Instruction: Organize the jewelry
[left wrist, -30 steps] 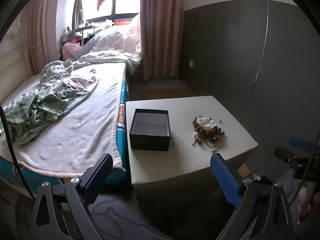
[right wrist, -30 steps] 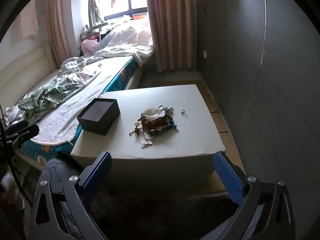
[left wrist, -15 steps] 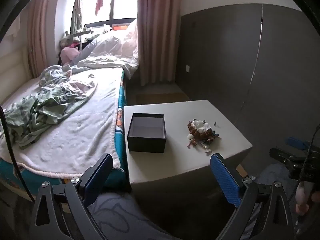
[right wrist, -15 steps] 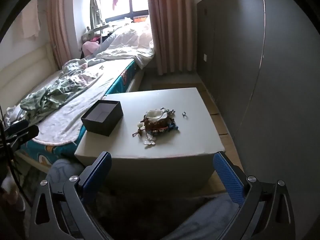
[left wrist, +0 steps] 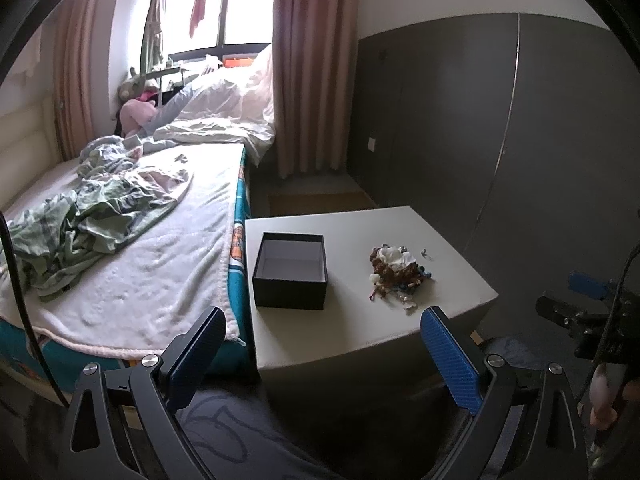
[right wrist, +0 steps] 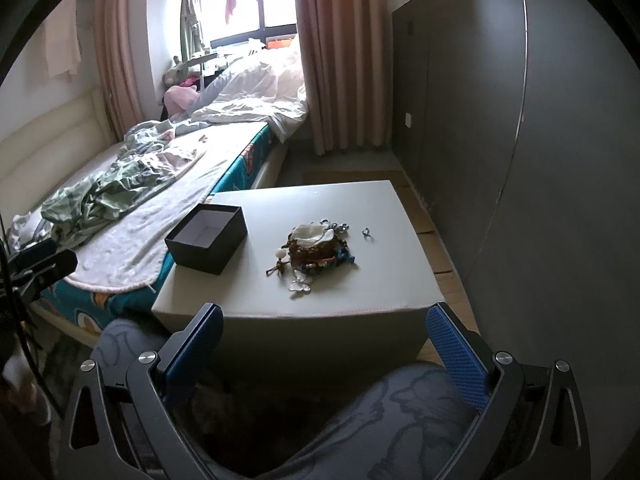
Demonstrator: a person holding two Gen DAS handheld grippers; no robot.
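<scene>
Both grippers spread wide and empty: left gripper (left wrist: 322, 350), right gripper (right wrist: 324, 346). Jewelry pile (right wrist: 316, 246) sits mid-frame on the table (right wrist: 384, 280), black box (right wrist: 206, 238) open to its left.

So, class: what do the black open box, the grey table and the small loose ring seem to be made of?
Black open box: probably matte card, with thin, sharp-edged walls. Grey table: looks upholstered, perhaps faux leather, given its stitched front edge. Small loose ring: likely metal, by its glint; too small to confirm.
</scene>
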